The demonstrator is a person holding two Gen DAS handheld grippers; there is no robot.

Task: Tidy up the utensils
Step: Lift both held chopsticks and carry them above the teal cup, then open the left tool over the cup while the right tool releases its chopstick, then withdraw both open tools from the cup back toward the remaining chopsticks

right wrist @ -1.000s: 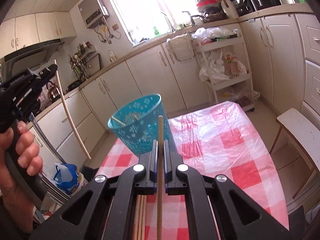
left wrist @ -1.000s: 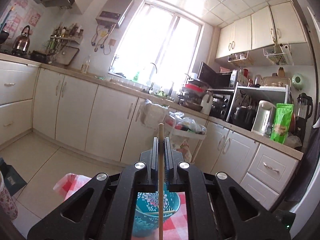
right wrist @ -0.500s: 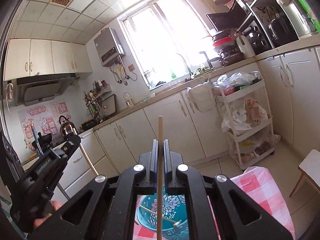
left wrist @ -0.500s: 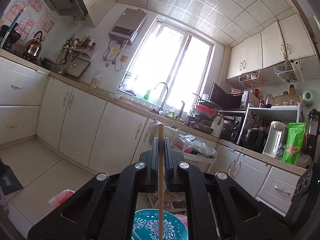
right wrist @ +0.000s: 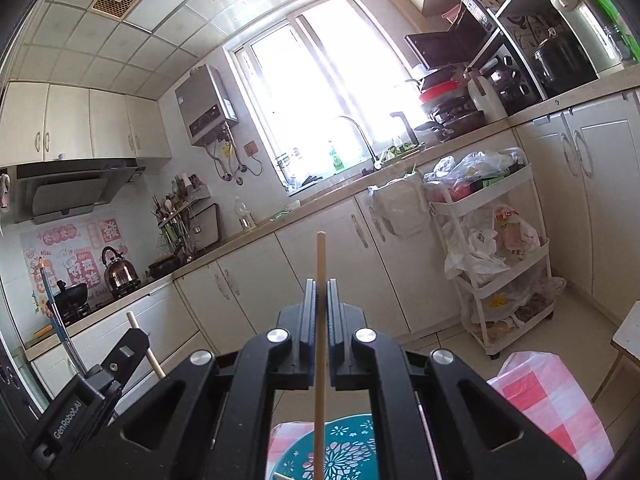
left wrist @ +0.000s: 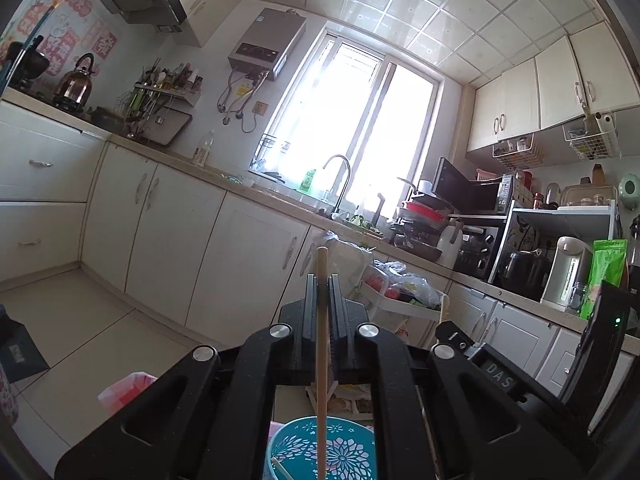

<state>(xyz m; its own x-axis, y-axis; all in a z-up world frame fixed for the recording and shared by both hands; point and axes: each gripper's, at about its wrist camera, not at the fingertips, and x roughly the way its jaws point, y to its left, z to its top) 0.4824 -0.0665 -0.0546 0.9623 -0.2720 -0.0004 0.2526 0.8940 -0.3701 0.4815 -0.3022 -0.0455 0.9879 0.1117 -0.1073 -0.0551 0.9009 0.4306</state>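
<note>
Chopsticks in both grippers, one each. Left gripper (left wrist: 321, 280) is clamped tight on a wooden chopstick (left wrist: 321, 340); stick stands upright betw. the jaws, top end poking just above the fingertips, lower end running down in front of a teal cup (left wrist: 344, 456) w/ white flower pattern at bottom of the left wrist view. Whether the stick's lower tip is inside the cup or only above it: can't tell. Another thin stick lies slanted inside the cup.

Right gripper (right wrist: 321, 284) likewise closed on its own chopstick (right wrist: 320, 360), upright, top end well above the fingertips, lower part passing over the same teal cup (right wrist: 340, 452) at frame bottom. A stick end shows lying in the cup near the bottom edge.

Grippers sit near each other: right wrist view shows the left gripper's black body at lower left w/ its stick angled up; left wrist view shows the right gripper's body at lower right w/ a stick tip above it.

Cup stands on a table w/ red-and-white checked cloth (right wrist: 560, 400). Beyond: cream kitchen cabinets (left wrist: 180, 240), bright window (left wrist: 352, 128) over a sink tap, white trolley (right wrist: 496, 264) stuffed w/ plastic bags, kettle (left wrist: 76, 80) on the stove at left.
</note>
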